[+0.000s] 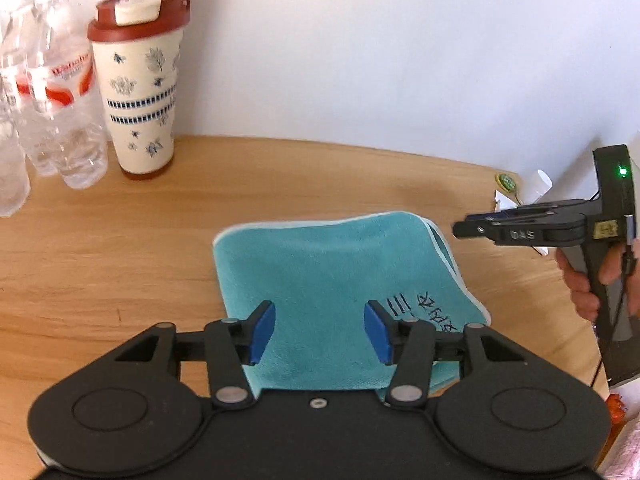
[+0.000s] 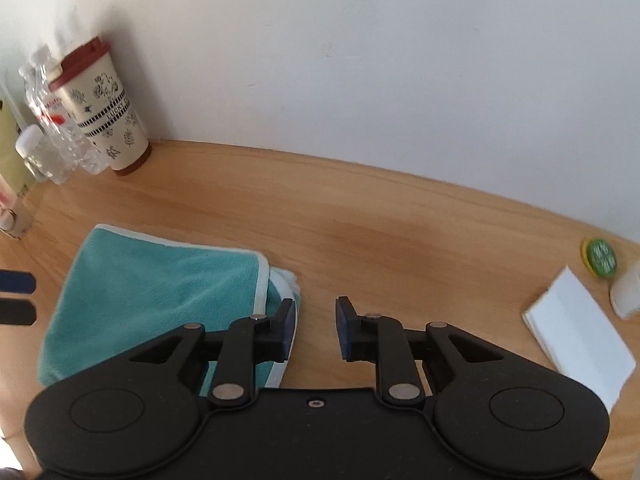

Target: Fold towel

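A: Start with the biggest thing. What carries it all?

B: A pale wooden surface (image 1: 120,264) against a white wall (image 1: 360,40). On it lies the teal terry towel with pale piping (image 1: 320,264), already doubled over, flat, its stacked edges showing on the side toward the right hand-held gripper (image 2: 316,330).

A: And the hand-held grippers?

B: The left hand-held gripper (image 1: 320,330) hangs over the near half of the towel, blue pads wide apart, gripping nothing. The right one hovers at the towel's right edge, its left pad above the piping, its right pad over bare wood; it stands parted too, somewhat narrower, and empty. In the left view a hand (image 1: 588,284) holds its grip.

A: So what should the next fold mind?

B: I judge another fold may be due. Pinch all the stacked layers together at matching corners, lift only a little so the lower layers do not slide, carry both corners evenly across, and lay piping on piping before letting go.

A: Anything in the way?

B: Little. A cream tumbler with a red lid (image 1: 140,88) and clear plastic bottles (image 1: 52,112) stand well apart at the far left; white folded paper (image 2: 580,332) and a small green-and-yellow disc (image 2: 599,257) sit far right.
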`<state>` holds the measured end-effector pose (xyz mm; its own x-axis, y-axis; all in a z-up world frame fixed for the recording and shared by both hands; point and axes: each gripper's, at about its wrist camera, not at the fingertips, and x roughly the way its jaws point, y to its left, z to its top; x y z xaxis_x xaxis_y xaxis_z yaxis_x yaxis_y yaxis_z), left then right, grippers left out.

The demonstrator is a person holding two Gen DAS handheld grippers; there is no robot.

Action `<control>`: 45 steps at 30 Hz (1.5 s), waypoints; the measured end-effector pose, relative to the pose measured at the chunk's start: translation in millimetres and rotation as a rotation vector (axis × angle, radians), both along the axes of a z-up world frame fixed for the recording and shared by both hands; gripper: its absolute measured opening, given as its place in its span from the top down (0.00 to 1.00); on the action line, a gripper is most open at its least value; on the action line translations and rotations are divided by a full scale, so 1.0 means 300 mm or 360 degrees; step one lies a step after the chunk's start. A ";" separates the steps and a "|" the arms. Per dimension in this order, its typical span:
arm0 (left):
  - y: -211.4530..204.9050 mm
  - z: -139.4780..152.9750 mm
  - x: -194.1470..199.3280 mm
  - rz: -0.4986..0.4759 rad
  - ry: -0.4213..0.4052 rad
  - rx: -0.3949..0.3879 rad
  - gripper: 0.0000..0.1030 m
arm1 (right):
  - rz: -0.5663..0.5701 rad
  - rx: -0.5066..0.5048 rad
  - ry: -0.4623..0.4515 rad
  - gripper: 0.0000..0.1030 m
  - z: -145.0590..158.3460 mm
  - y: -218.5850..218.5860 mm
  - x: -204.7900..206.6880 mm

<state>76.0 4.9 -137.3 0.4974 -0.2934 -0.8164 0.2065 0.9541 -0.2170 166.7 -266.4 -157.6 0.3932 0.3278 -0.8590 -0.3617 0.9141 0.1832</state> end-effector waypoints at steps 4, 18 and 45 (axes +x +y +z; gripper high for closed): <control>-0.014 -0.022 0.018 0.0026 -0.0001 0.0106 0.49 | 0.0015 0.0172 0.0109 0.74 0.020 -0.025 -0.043; 0.109 -0.063 0.086 0.0394 0.0129 0.0076 0.46 | 0.0052 0.0367 0.0452 0.94 -0.051 0.014 -0.110; 0.175 -0.018 0.045 0.0563 0.0197 0.0190 0.05 | 0.0086 0.0173 0.0110 0.64 0.062 0.050 -0.339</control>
